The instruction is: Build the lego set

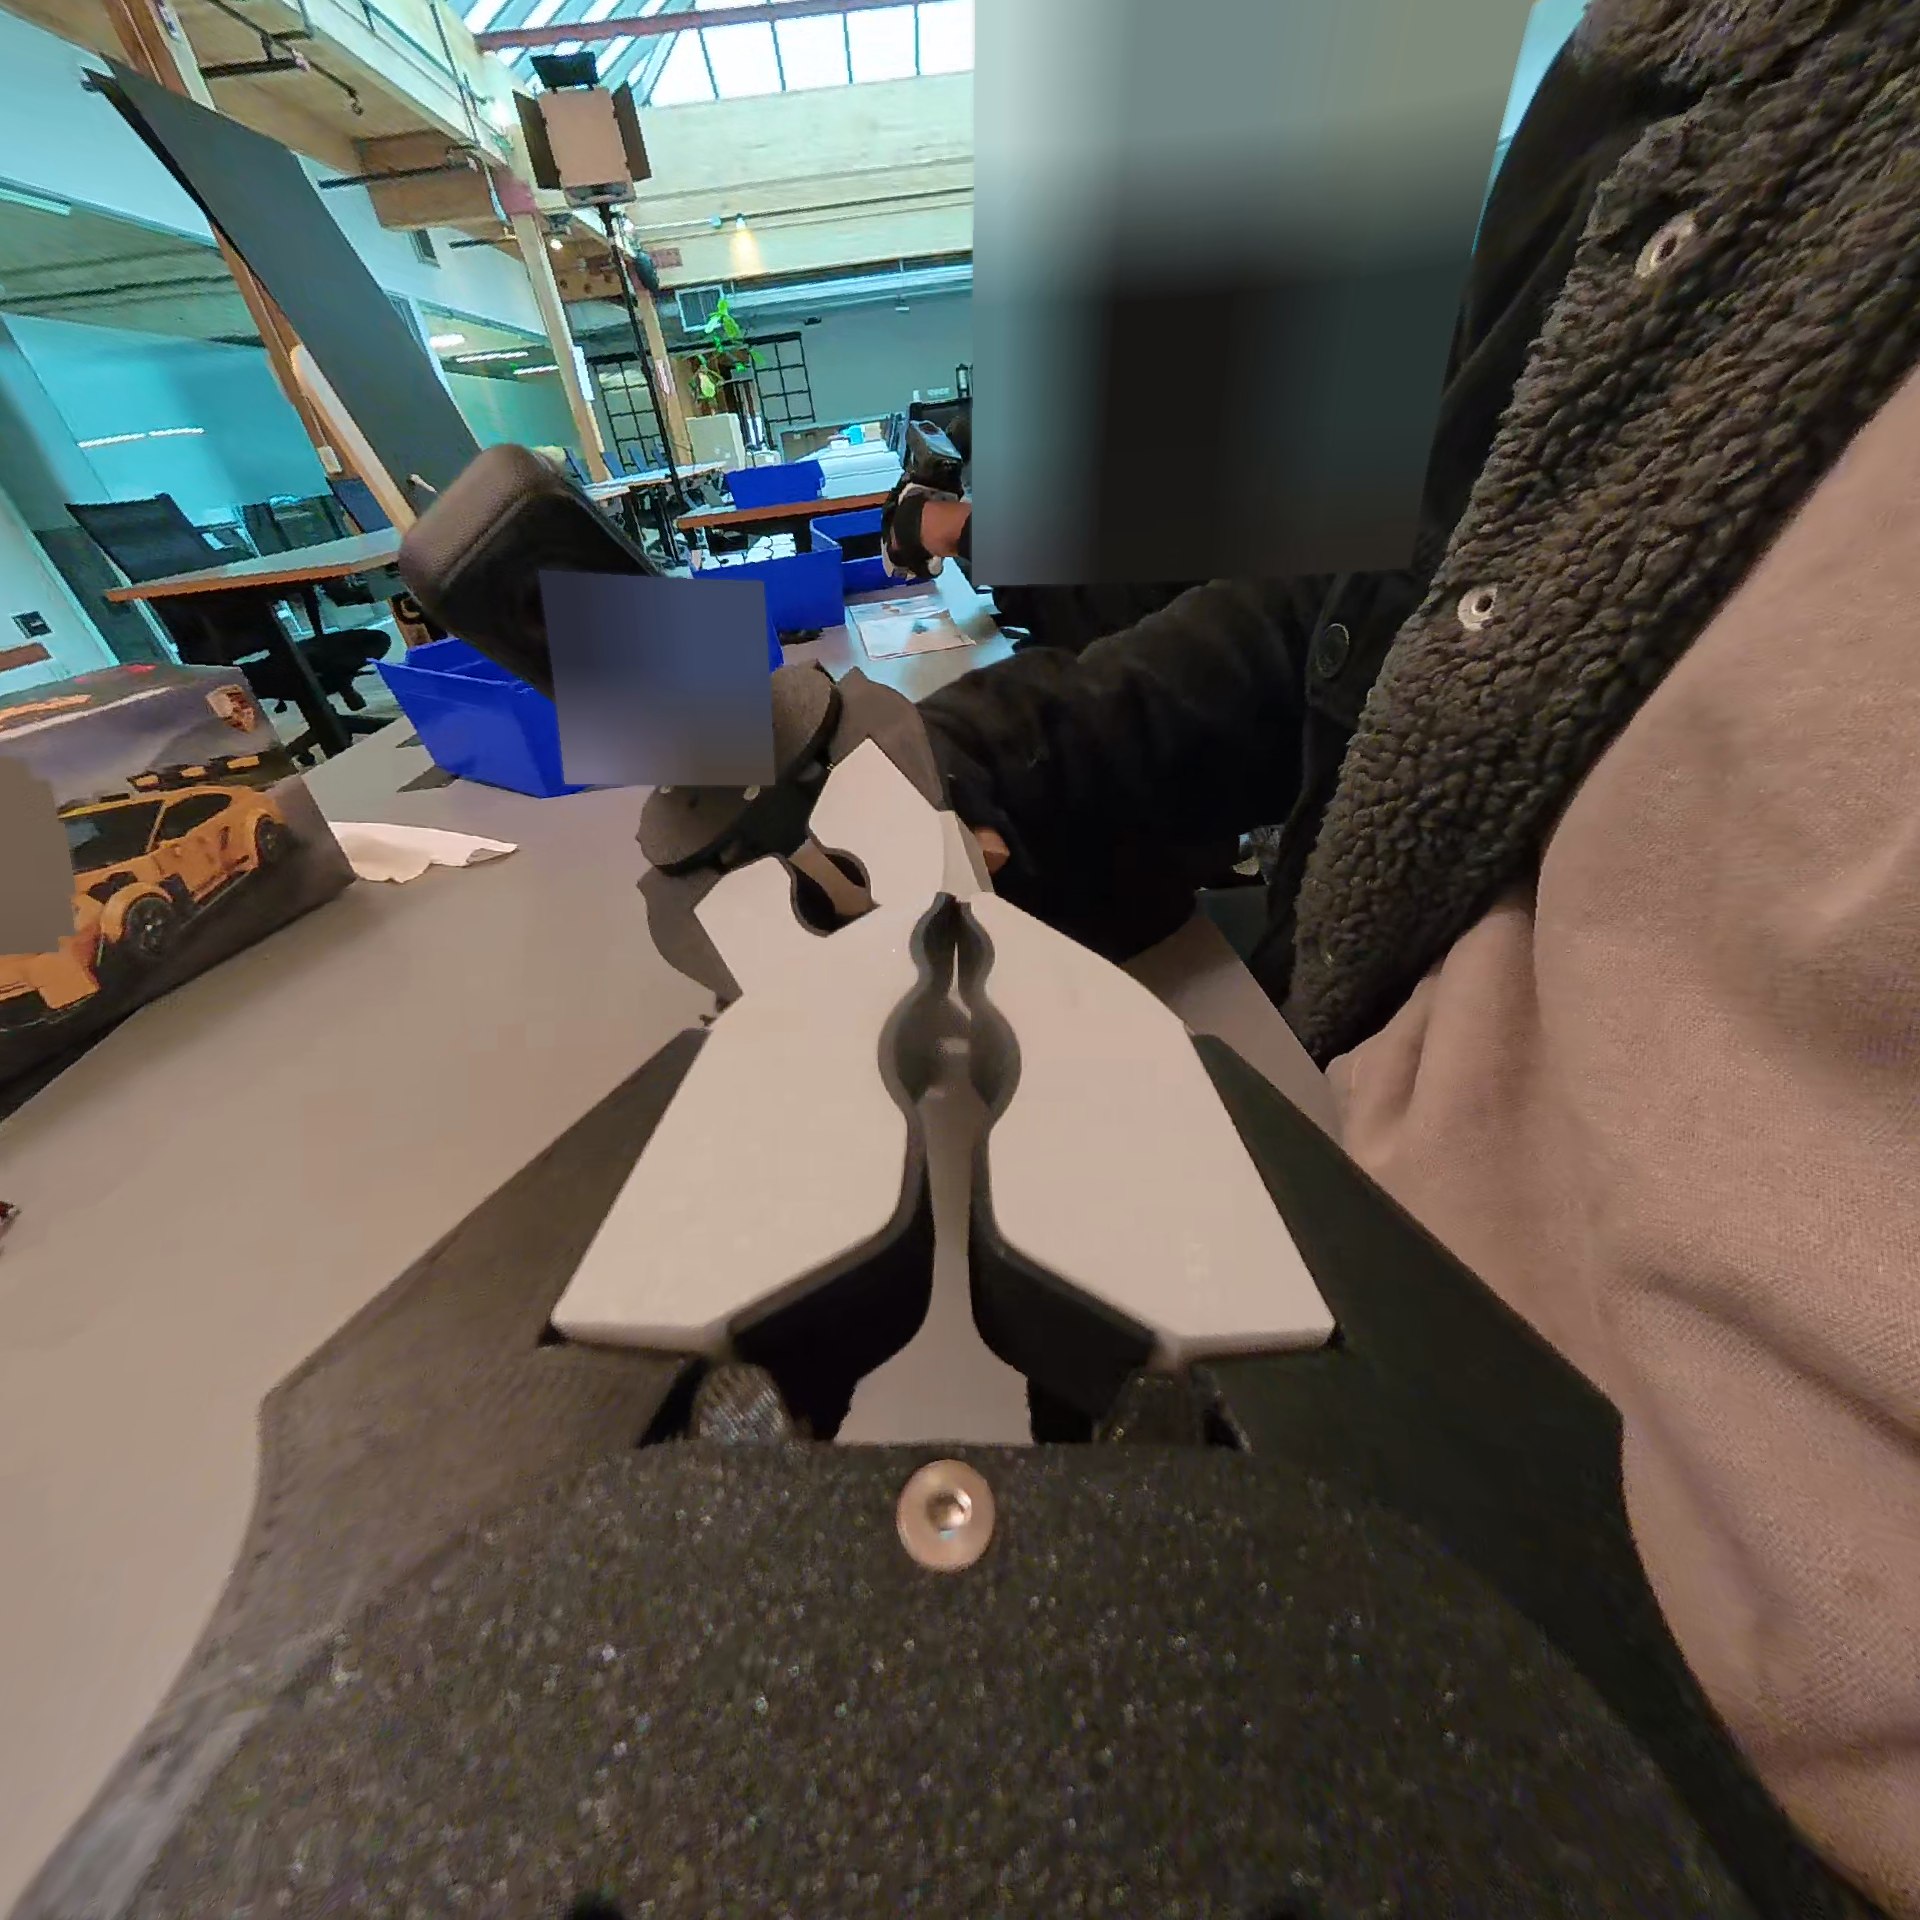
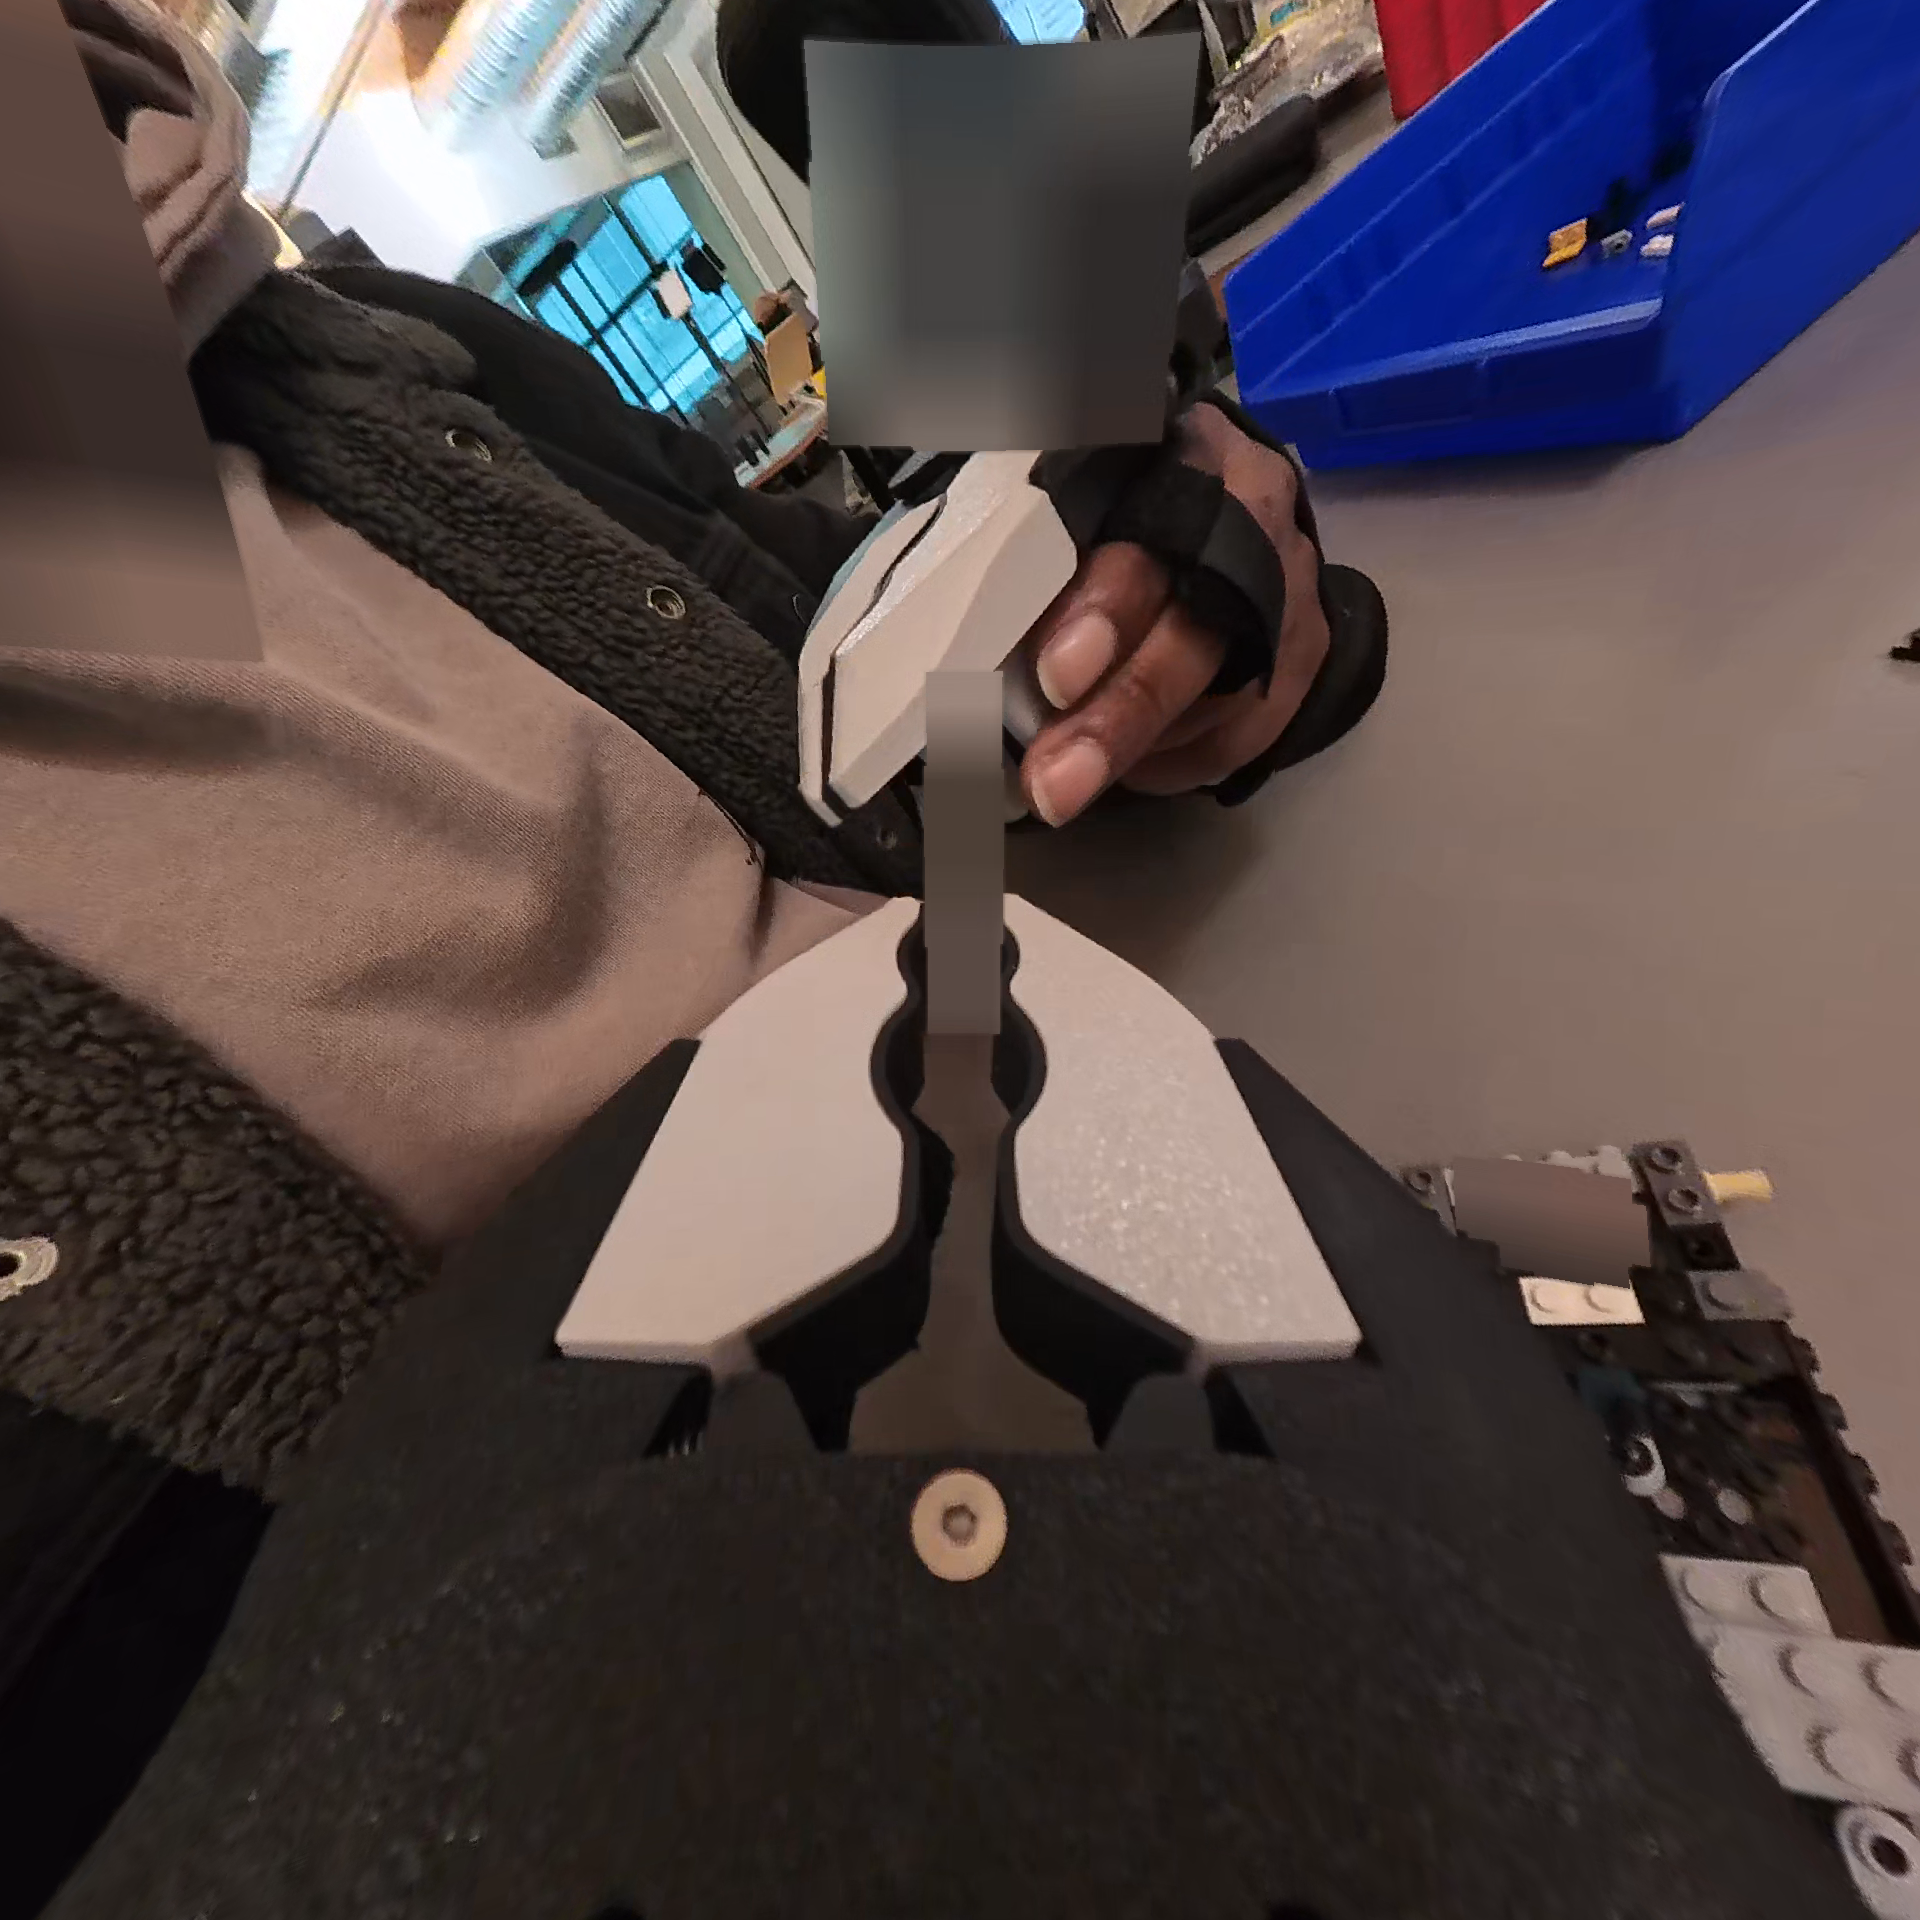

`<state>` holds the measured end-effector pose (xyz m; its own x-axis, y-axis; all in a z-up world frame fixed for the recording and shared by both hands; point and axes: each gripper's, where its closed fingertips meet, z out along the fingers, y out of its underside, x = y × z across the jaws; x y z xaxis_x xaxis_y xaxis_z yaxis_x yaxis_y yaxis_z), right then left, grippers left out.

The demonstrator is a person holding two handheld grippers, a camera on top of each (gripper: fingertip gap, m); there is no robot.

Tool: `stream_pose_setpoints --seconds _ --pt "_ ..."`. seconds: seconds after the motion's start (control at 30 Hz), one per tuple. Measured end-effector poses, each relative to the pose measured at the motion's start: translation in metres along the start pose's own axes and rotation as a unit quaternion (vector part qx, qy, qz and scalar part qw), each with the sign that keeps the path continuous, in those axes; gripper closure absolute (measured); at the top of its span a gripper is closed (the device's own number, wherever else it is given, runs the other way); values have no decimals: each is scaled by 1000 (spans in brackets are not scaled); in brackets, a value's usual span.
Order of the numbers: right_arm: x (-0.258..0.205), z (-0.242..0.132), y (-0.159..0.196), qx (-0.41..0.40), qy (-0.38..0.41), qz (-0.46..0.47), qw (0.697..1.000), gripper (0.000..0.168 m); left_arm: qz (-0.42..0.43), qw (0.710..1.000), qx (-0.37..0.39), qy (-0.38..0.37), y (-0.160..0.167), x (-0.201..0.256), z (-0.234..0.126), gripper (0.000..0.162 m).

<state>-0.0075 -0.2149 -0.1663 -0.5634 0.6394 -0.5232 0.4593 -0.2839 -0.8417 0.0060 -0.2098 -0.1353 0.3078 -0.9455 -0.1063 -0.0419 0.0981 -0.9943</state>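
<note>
My left gripper (image 1: 951,912) is shut; its white fingertips meet and I see nothing between them. It also shows in the right wrist view (image 2: 831,795), held by a hand, with its fingers together. My right gripper (image 2: 961,935) has its fingers a narrow slit apart. A blur patch covers the tips, so what lies between them is hidden. In the left wrist view the right gripper (image 1: 847,883) sits just beyond my left fingertips, with a tan strip in its round cutout. A partly built black and grey lego assembly (image 2: 1714,1403) lies on the grey table (image 2: 1507,831) at the lower right.
A lego box with a yellow car picture (image 1: 156,862) stands at the left. Blue bins (image 1: 478,717) (image 2: 1558,291) stand at the back; one holds small pieces (image 2: 1610,234). A white scrap (image 1: 416,847) and a booklet (image 1: 909,629) lie on the table. The person's jacket (image 1: 1662,623) is close. My two grippers' fingertips are within a few centimetres of each other.
</note>
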Motion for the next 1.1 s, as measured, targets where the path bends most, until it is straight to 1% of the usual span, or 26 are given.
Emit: stream_pose_setpoints --seconds 0.17,0.27,0.5,0.6,0.67,0.8,0.93,1.03,1.1 --pt "2 -5 -6 30 -3 9 1000 161 -3 1000 4 -11 0 -4 -1 162" --pt "3 -8 -8 44 -5 13 999 161 -12 1000 9 -13 0 -6 -1 146" --pt "3 -11 -12 63 -18 18 998 161 -39 998 19 -36 1 -19 -4 136" --pt "0 -10 -13 68 -27 16 997 161 -43 998 21 -29 1 -17 -4 138" --pt "-1 -10 -14 71 -34 17 997 161 -38 999 20 -22 1 -14 -3 144" --pt "-6 -14 -18 82 -53 19 995 161 -38 999 27 -21 -2 -14 -5 146" --pt "-10 -14 -19 84 -67 21 994 161 -41 999 33 -3 -6 -9 -6 155" --pt "-10 -14 -19 86 -69 25 994 160 -55 998 27 4 -5 -8 -6 155" --pt "-7 -15 -18 86 -57 28 994 160 -77 997 23 5 -3 -11 -6 155"
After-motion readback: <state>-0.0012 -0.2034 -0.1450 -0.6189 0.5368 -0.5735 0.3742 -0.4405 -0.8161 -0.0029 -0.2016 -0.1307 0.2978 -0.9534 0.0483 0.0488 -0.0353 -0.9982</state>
